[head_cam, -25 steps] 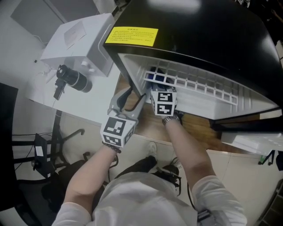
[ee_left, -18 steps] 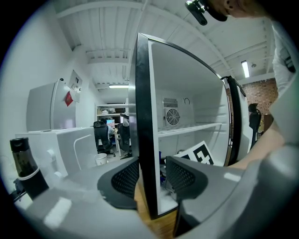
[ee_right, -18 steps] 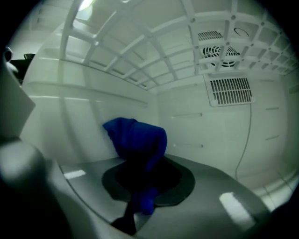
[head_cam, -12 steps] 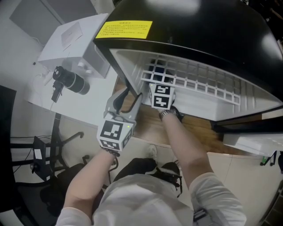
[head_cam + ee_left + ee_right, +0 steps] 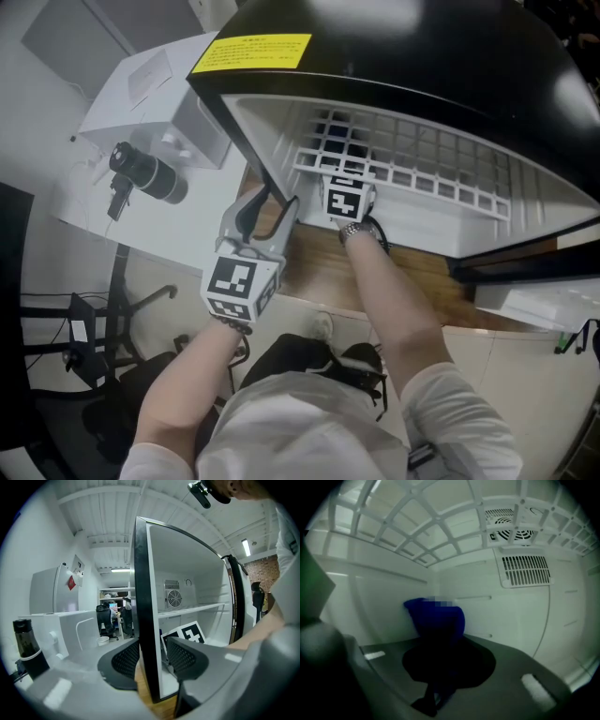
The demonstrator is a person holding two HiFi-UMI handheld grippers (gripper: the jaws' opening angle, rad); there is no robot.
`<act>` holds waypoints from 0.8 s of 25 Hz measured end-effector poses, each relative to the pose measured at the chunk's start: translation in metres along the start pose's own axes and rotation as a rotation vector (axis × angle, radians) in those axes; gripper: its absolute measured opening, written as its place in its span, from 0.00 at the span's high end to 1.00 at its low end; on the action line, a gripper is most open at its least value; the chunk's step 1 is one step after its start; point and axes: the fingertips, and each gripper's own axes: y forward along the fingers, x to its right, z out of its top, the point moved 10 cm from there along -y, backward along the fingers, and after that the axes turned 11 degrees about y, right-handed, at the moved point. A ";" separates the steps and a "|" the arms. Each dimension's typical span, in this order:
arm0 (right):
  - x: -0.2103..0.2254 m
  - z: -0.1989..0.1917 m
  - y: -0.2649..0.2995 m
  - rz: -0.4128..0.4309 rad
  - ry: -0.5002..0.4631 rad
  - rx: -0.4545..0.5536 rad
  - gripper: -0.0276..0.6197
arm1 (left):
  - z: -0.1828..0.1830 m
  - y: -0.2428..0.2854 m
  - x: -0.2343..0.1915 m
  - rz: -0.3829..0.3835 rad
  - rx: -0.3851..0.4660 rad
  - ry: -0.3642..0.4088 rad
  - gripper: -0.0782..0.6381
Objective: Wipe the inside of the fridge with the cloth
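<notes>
The black fridge (image 5: 403, 47) stands open, showing its white inside. My left gripper (image 5: 272, 200) (image 5: 149, 656) straddles the front edge of the fridge's left side wall (image 5: 140, 597). Its jaws have just been closing and now hold that edge, one pad outside and one inside. My right gripper (image 5: 440, 665) reaches in under the wire shelf (image 5: 412, 159), with only its marker cube (image 5: 347, 200) showing from above. It is shut on the blue cloth (image 5: 436, 618), which presses against the inner back-left corner. The jaws themselves are dark and partly hidden by the cloth.
Two vent grilles (image 5: 525, 569) sit on the fridge's back wall. A white box (image 5: 141, 84) and a black cylindrical object (image 5: 141, 171) stand on the white table to the left. A wooden surface (image 5: 314, 267) lies in front of the fridge. A yellow sticker (image 5: 251, 52) marks its top.
My right gripper has pushed deeper into the fridge with the cloth, its cube now under the shelf's front edge. The left gripper has stayed on the side wall.
</notes>
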 end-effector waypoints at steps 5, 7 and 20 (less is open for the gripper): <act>0.012 0.001 -0.005 -0.030 0.007 0.002 0.88 | 0.000 0.000 0.000 0.005 -0.003 0.004 0.65; 0.018 0.002 -0.008 -0.042 0.008 0.002 0.88 | 0.000 0.000 0.001 0.006 -0.005 0.003 0.65; 0.066 0.009 -0.029 -0.125 0.004 0.000 0.88 | 0.000 0.000 0.003 0.023 -0.017 -0.001 0.64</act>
